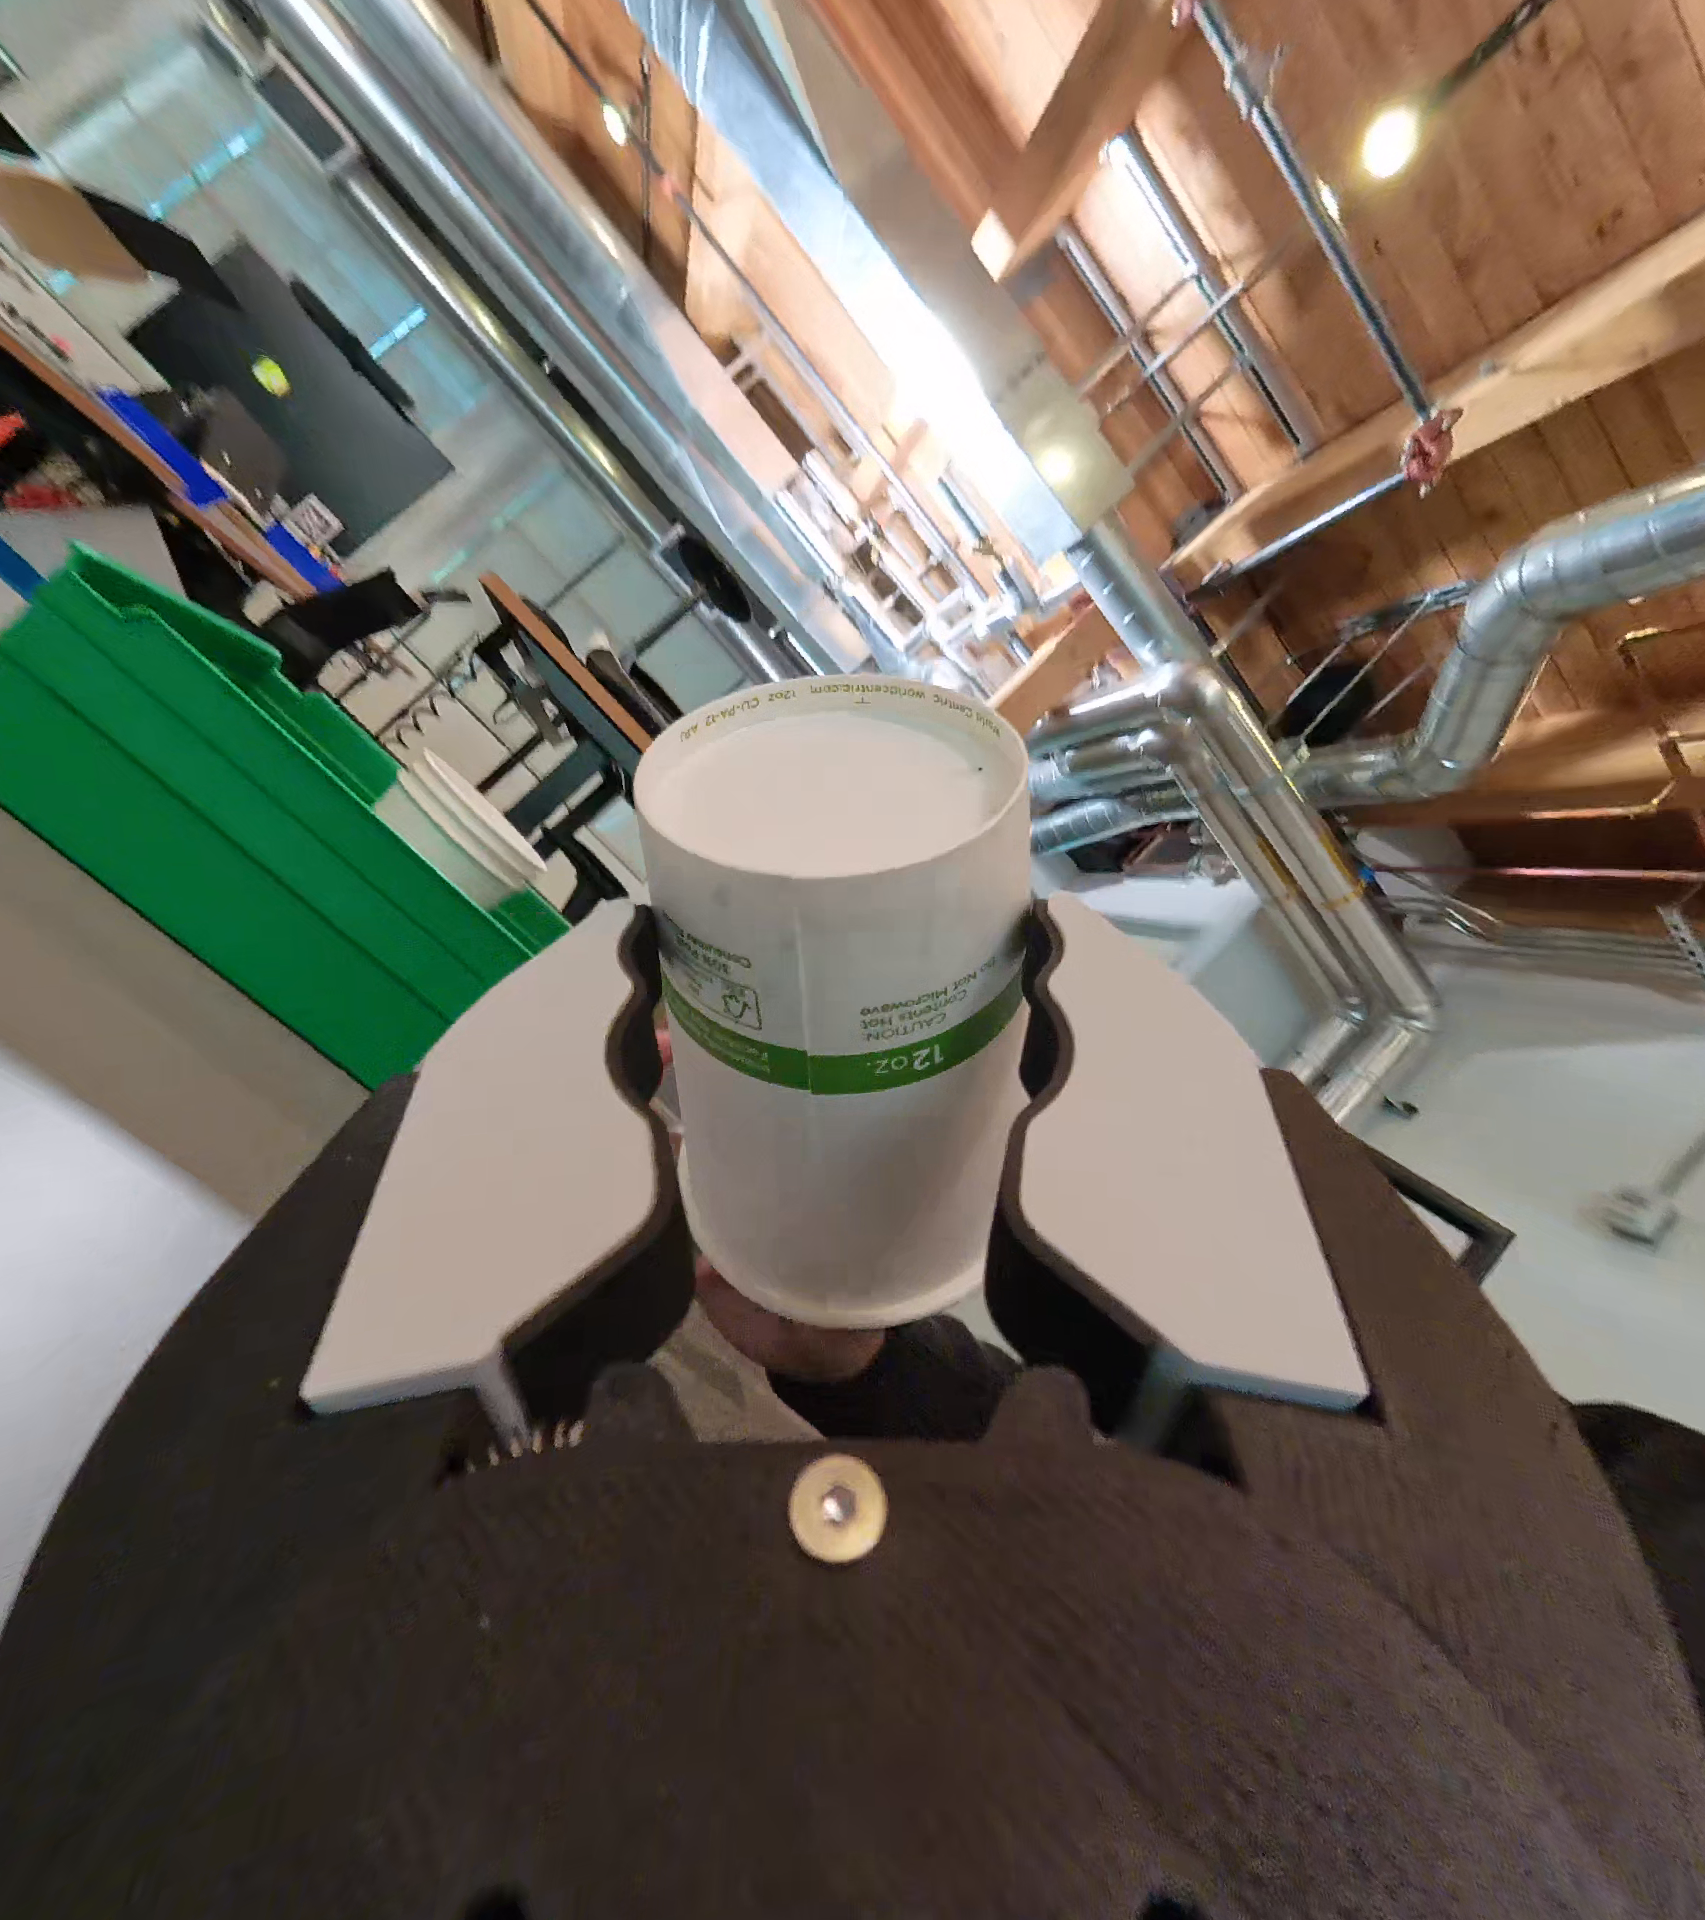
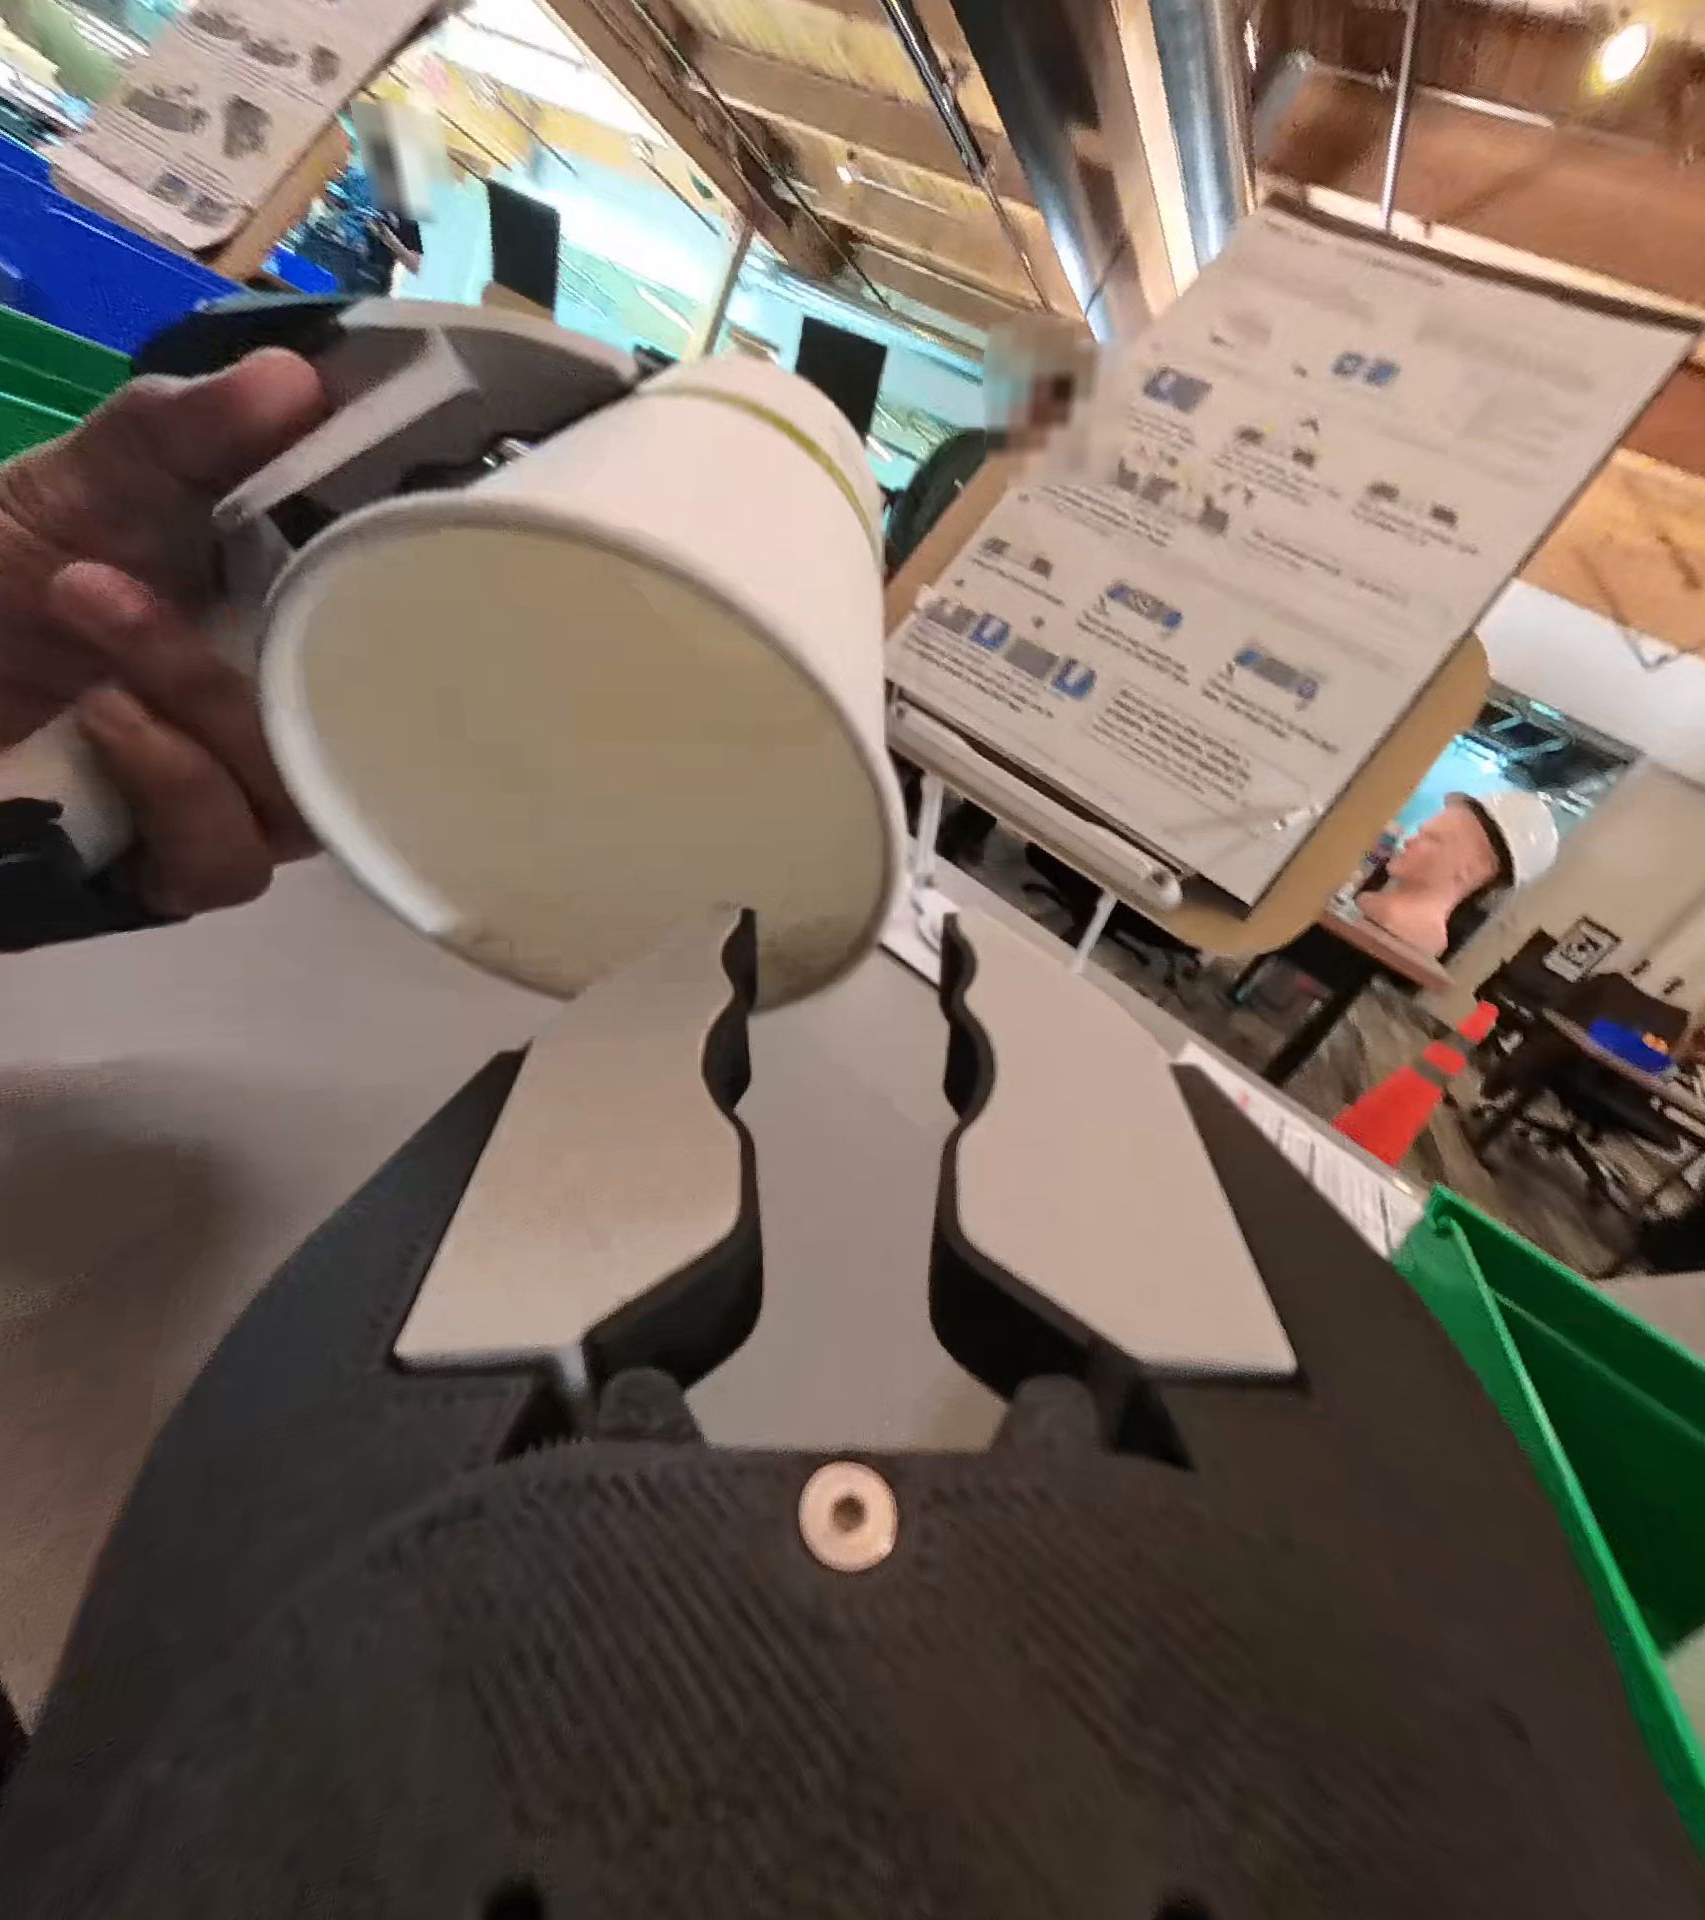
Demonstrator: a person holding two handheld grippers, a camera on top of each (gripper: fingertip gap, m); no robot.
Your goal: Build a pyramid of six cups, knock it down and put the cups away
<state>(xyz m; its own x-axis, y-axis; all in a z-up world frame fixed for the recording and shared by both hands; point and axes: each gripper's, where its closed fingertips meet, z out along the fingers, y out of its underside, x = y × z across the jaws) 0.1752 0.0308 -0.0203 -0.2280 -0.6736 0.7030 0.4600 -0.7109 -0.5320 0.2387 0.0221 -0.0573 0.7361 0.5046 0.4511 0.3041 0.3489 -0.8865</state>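
Note:
My left gripper [image 1: 832, 997] is shut on a white paper cup [image 1: 827, 935] with a green band, held upside down so its flat base faces up and away. In the right wrist view the same cup [image 2: 578, 727] hangs tilted in the other gripper [image 2: 432, 416], its empty open mouth turned toward the camera, with a person's hand [image 2: 69, 623] on that gripper's handle. My right gripper [image 2: 848, 966] is open and empty, its fingertips just under the cup's rim, above a grey table [image 2: 152, 1091].
A green bin [image 1: 204, 810] stands at the left with another white cup [image 1: 463, 831] beside it. A green bin [image 2: 1606, 1455] sits at the right. A tilted poster board [image 2: 1295, 571] stands behind the table. Desks, chairs and orange cones [image 2: 1399, 1101] lie beyond.

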